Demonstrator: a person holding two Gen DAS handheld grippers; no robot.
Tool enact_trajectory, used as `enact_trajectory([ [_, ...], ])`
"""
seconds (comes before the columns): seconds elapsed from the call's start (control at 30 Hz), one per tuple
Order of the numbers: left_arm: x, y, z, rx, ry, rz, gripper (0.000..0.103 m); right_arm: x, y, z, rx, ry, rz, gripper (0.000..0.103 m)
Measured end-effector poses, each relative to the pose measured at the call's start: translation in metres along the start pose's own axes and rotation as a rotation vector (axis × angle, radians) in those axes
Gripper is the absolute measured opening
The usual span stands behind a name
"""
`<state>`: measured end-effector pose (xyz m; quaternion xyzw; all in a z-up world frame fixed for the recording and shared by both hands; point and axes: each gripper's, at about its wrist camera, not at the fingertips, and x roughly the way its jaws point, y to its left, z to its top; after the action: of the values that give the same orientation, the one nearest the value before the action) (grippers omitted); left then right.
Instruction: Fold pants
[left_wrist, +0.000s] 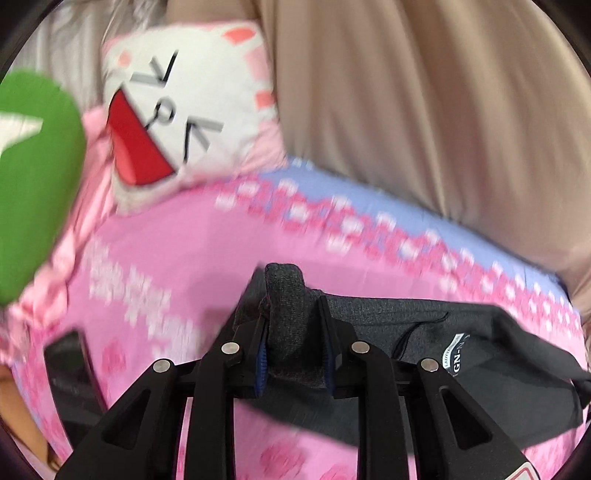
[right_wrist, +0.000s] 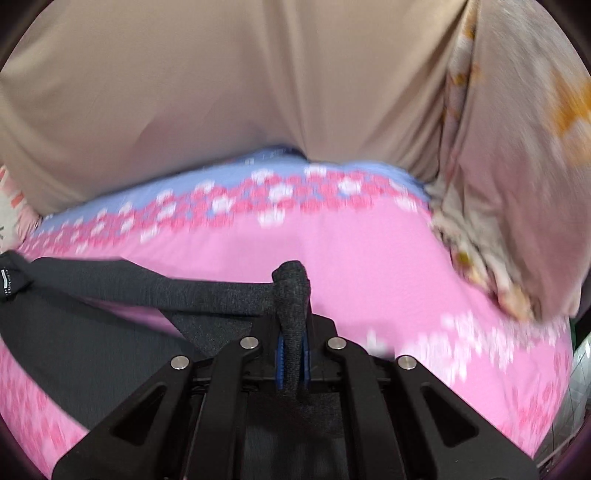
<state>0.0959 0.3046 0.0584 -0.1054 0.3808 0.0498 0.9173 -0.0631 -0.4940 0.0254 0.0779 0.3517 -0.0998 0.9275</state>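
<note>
Both tools, left (left_wrist: 291, 354) and right (right_wrist: 293, 363), clamped on dark grey knit pants (left_wrist: 480, 354) lifted over pink floral bed sheet (left_wrist: 207, 236); best keeping waistband taut, level while lowering.

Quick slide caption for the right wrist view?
Right gripper shut on dark grey pants stretched above the pink floral bedsheet.

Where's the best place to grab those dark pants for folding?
At the waistband edge, from the near side, as both grippers do: the left gripper and right gripper each pinch a bunched corner of the pants, so the cloth hangs stretched between them.
</note>
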Motion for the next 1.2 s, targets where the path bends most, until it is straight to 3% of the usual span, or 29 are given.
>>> enact_trajectory([
  [0.03,0.002,0.006,-0.01,-0.012,0.016,-0.009,0.025,-0.002,-0.003,-0.008,0.006,0.01,0.005,0.006],
  [0.13,0.002,0.028,-0.033,-0.116,0.019,-0.051,0.048,-0.011,-0.011,-0.031,0.04,0.028,0.004,0.017],
  [0.23,-0.01,0.049,-0.048,-0.261,0.019,-0.176,0.068,-0.032,-0.014,-0.047,0.088,0.008,-0.003,0.041],
  [0.27,-0.014,0.054,-0.053,-0.315,0.025,-0.216,0.07,-0.042,-0.016,-0.053,0.114,-0.006,-0.002,0.048],
  [0.33,-0.017,0.058,-0.061,-0.383,0.037,-0.271,0.075,-0.056,-0.019,-0.064,0.16,-0.027,0.026,0.052],
  [0.5,-0.011,0.058,-0.082,-0.52,0.106,-0.378,0.076,-0.078,-0.016,-0.087,0.28,-0.04,0.134,0.059],
  [0.6,-0.009,0.061,-0.1,-0.58,0.127,-0.385,0.076,-0.081,-0.006,-0.095,0.277,-0.027,0.135,0.065],
  [0.73,-0.013,0.067,-0.123,-0.619,0.149,-0.325,0.076,-0.078,0.002,-0.104,0.267,-0.007,0.13,0.065],
  [0.83,-0.016,0.064,-0.141,-0.628,0.18,-0.355,0.076,-0.074,0.003,-0.103,0.277,-0.003,0.143,0.065],
  [0.9,-0.018,0.056,-0.141,-0.616,0.175,-0.347,0.076,-0.072,0.003,-0.097,0.298,-0.006,0.163,0.065],
  [1.1,0.003,0.03,-0.13,-0.64,0.216,-0.438,0.076,-0.076,0.02,-0.075,0.303,-0.05,0.219,0.065],
  [1.17,0.001,0.026,-0.119,-0.621,0.177,-0.431,0.073,-0.075,0.032,-0.073,0.286,-0.04,0.255,0.065],
  [1.2,0.001,0.026,-0.115,-0.612,0.165,-0.434,0.067,-0.073,0.037,-0.073,0.28,-0.03,0.275,0.065],
])
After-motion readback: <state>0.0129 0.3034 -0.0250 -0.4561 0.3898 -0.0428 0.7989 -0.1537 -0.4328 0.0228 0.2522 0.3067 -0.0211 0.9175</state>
